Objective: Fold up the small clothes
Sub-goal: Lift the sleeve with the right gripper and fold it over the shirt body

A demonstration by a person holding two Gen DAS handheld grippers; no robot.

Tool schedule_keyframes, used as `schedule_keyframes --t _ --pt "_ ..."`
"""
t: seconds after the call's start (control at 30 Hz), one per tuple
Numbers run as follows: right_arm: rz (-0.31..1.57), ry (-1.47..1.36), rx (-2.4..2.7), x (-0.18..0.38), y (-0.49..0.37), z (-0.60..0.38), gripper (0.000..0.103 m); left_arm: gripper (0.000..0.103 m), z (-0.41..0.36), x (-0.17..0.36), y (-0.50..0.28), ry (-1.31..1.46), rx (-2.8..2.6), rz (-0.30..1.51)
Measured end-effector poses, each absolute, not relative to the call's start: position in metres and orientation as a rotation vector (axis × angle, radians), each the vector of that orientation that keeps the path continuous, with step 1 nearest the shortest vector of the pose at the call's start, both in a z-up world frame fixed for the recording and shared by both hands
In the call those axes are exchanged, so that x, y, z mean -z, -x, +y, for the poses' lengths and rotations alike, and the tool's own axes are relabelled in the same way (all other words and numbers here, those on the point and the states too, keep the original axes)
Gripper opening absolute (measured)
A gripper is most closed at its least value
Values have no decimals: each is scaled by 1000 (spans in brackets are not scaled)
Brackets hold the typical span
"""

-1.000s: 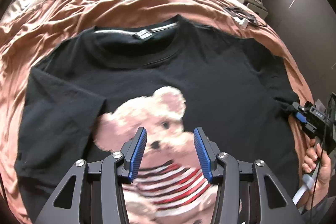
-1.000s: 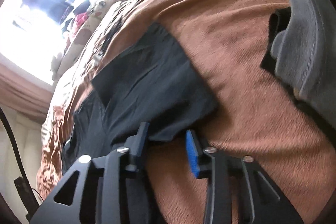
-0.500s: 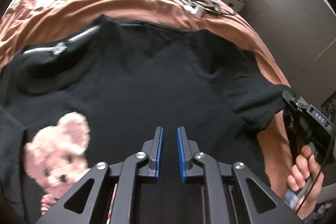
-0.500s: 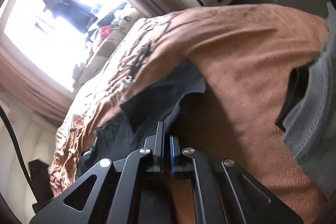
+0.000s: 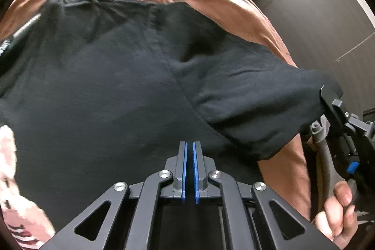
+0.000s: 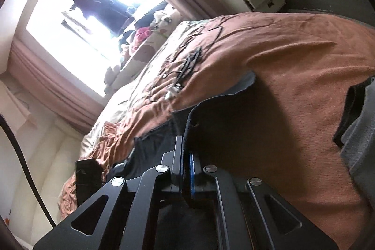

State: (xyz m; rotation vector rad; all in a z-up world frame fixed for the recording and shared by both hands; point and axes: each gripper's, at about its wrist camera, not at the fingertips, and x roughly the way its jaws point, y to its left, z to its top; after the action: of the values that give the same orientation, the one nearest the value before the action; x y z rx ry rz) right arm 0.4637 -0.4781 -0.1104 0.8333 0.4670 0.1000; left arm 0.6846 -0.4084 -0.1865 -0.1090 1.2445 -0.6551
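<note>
Two pairs of tongs work over a wide bed (image 5: 234,4) covered in a rust-brown blanket. Spread flat on the blanket lies a black T-shirt (image 5: 105,90), its collar toward the far side of the left wrist view and a pink bear print (image 5: 14,203) at the near left edge. The shirt's body runs away from the left tongs (image 5: 189,149), which point down at the black cloth with their blue pads (image 5: 185,170) drawn almost together; whether they pinch a fold of fabric cannot be told. The right sleeve (image 5: 257,104) reaches out to the right, lifted off the blanket. At its tip the right tongs (image 5: 328,95) are clamped on the hem, with a hand (image 5: 337,214) holding the handle below. The right wrist view shows those tongs (image 6: 185,151) closed on the dark sleeve edge (image 6: 194,118). So the sleeve lies to the right of the shirt's body, and folding it probably means carrying it leftward across the chest; the right hand is the one already on it.
</note>
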Motion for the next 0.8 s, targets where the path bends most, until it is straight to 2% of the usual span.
schedule_keyframes --t 0.47,0.8 --pt "479 -823 -175 118 -470 -478 0 4 -428 197 -688 200 685 1276" --pt "505 -789 -223 114 -477 -475 0 4 -392 180 -679 270 747 1293"
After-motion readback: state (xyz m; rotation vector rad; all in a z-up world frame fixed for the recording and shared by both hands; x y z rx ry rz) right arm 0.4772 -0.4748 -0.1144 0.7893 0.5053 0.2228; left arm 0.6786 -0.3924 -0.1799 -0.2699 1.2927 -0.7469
